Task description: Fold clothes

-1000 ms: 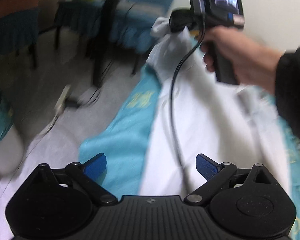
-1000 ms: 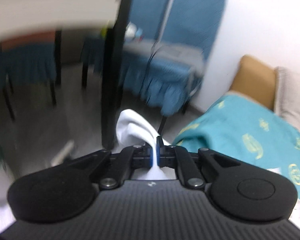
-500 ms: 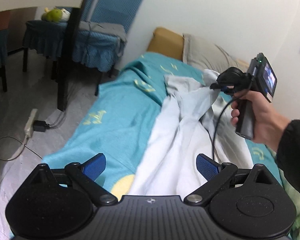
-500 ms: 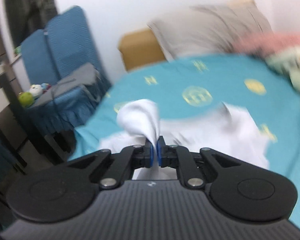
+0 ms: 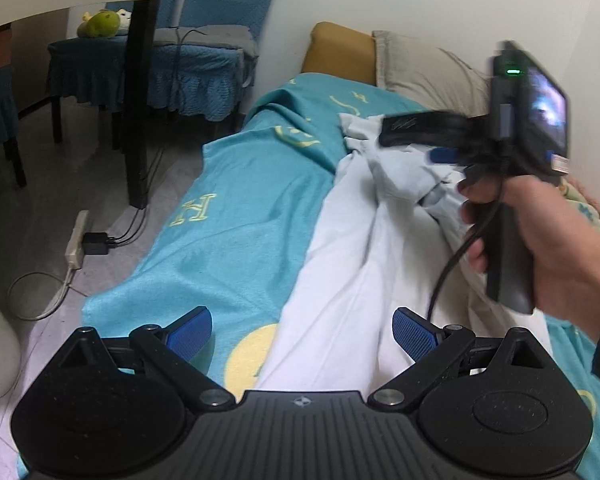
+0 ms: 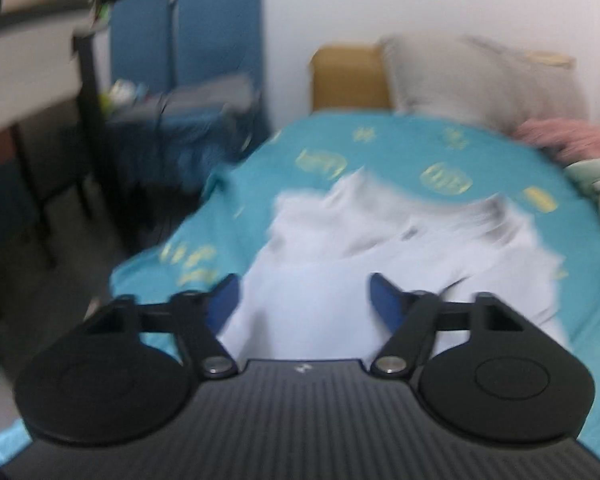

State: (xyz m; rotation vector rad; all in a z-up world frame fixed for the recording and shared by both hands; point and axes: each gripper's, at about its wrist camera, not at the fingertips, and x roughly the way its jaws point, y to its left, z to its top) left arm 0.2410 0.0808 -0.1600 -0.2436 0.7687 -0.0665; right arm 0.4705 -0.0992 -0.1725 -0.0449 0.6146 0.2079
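A white garment [image 5: 352, 264] lies rumpled lengthwise on the teal bedspread [image 5: 236, 240]; it also shows in the right wrist view [image 6: 340, 264], blurred. My left gripper [image 5: 302, 330] is open and empty, hovering over the garment's near end. My right gripper [image 6: 304, 294] is open and empty above the garment; in the left wrist view it [image 5: 424, 140] hangs over the garment's bunched far end, held by a hand.
A grey pillow [image 5: 432, 68] and tan headboard [image 5: 340, 46] are at the bed's far end. A black table leg [image 5: 138, 92], blue skirted chairs [image 5: 160, 68] and a power strip [image 5: 76, 240] with cables stand on the floor at left. Pink and green bedding [image 6: 580, 160] lies at right.
My right gripper, shut on a fold of the white garment before, has opened and let it drop onto the bed. My left gripper stays open over the near end.
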